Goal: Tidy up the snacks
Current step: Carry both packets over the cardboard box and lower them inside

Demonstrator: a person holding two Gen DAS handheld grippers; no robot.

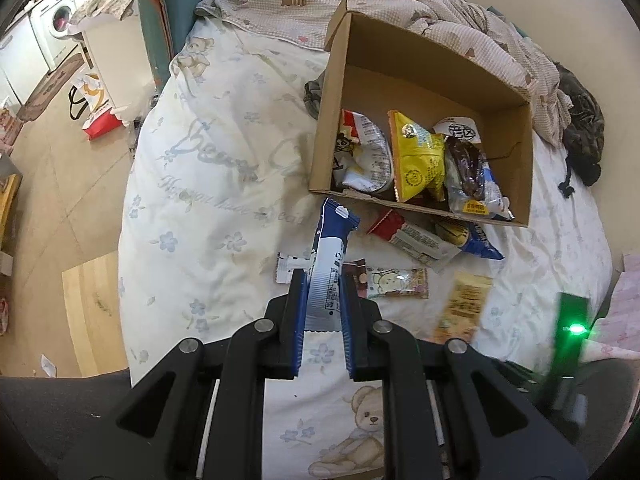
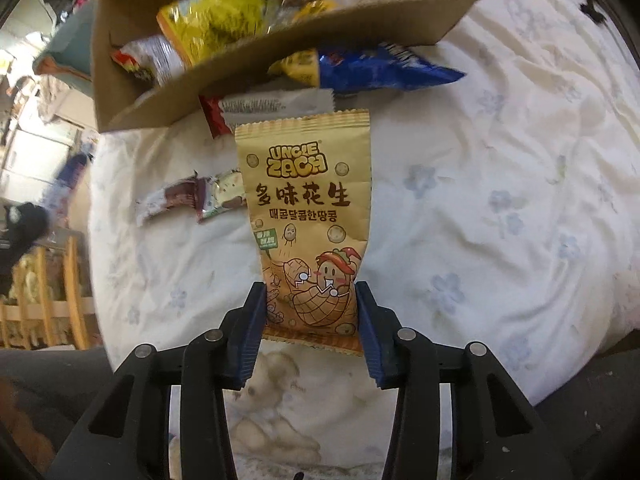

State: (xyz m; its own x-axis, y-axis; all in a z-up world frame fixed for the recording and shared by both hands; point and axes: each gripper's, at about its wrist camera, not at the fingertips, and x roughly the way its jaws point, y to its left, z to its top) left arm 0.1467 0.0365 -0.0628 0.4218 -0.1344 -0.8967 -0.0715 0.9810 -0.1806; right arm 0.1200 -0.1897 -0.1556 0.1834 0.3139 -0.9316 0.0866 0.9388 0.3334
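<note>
A bed [image 1: 224, 168] covered by a white quilt printed with pale blue flowers and teddy bears fills both views, with a rumpled checked blanket [image 1: 400, 4] heaped at its far end. On the quilt sits an open cardboard box [image 1: 424, 76], and inside it, against the near wall, lie a white and red snack bag [image 1: 362, 152], a yellow snack bag [image 1: 418, 160] and a clear pack with a dark filling [image 1: 472, 176]. Just outside the box's near wall, on the quilt, rest a red and grey wrapper [image 1: 412, 238] and a blue and yellow bag [image 1: 476, 240] partly under it; nearer still lie a small pastel packet with a cartoon figure [image 1: 396, 284] and a flat white wrapper [image 1: 290, 268]. The left gripper [image 1: 323, 312] has its fingers clenched on the lower end of a blue and white snack stick [image 1: 330, 256], which stands up between them with its top pointing toward the box's near corner. The right gripper [image 2: 311, 316] has its fingers on either side of a tan peanut packet [image 2: 308, 216] marked "UNCLE ZACH", grasping its lower part by both edges; the packet is held up above the quilt, its top edge just short of the box's near wall. In the left wrist view this packet shows as a blurred tan shape right of the pastel packet.
</note>
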